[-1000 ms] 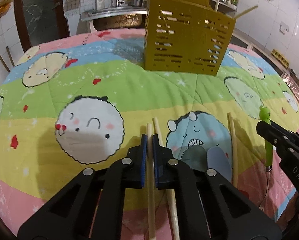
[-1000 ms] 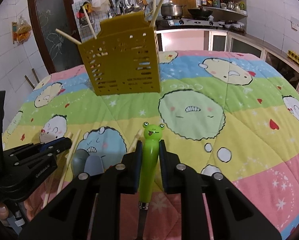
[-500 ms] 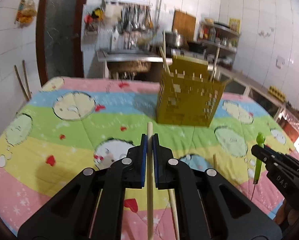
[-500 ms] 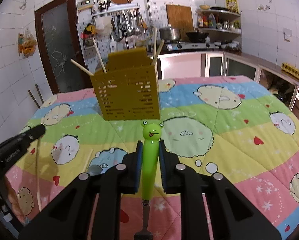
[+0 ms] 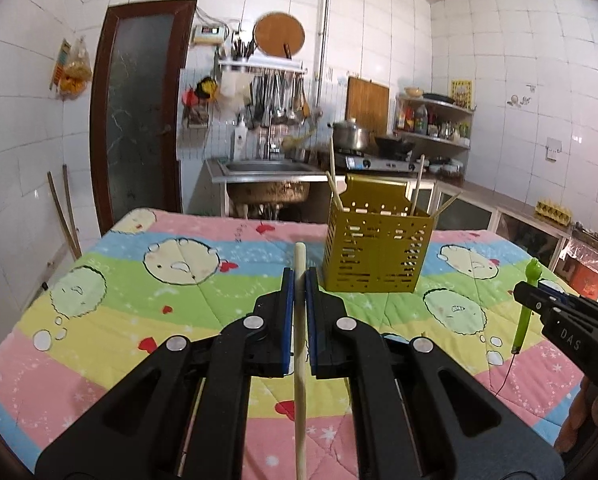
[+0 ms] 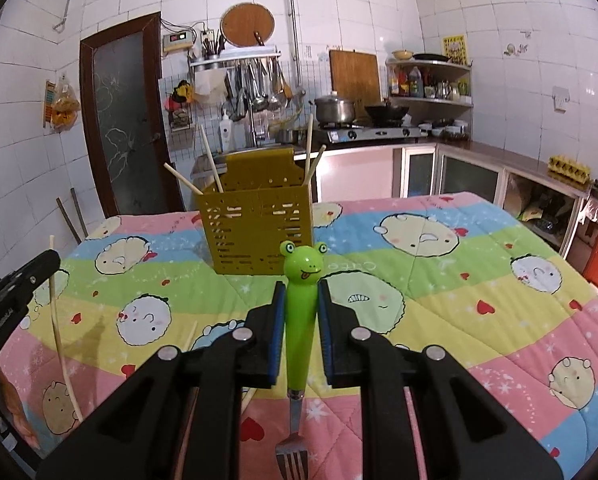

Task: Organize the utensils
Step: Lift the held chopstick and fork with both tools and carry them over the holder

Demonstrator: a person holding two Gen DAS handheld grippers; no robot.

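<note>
Left gripper (image 5: 299, 276): gripping a wooden chopstick (image 5: 299, 360), jaws nearly closed on it.
Right gripper (image 6: 302, 292): clamping a green frog-handled fork (image 6: 299, 320), tines pointing back.
Holder (image 6: 257, 232): sitting at 12 o'clock on the quilt (image 6: 439, 300), carrying chopsticks.

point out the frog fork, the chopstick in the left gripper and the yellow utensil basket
frog-handled fork (image 6: 299, 320), right wrist view, green handle
chopstick (image 5: 299, 268), left wrist view, shaft above the pads
yellow utensil basket (image 6: 255, 232), right wrist view, front wall
</note>
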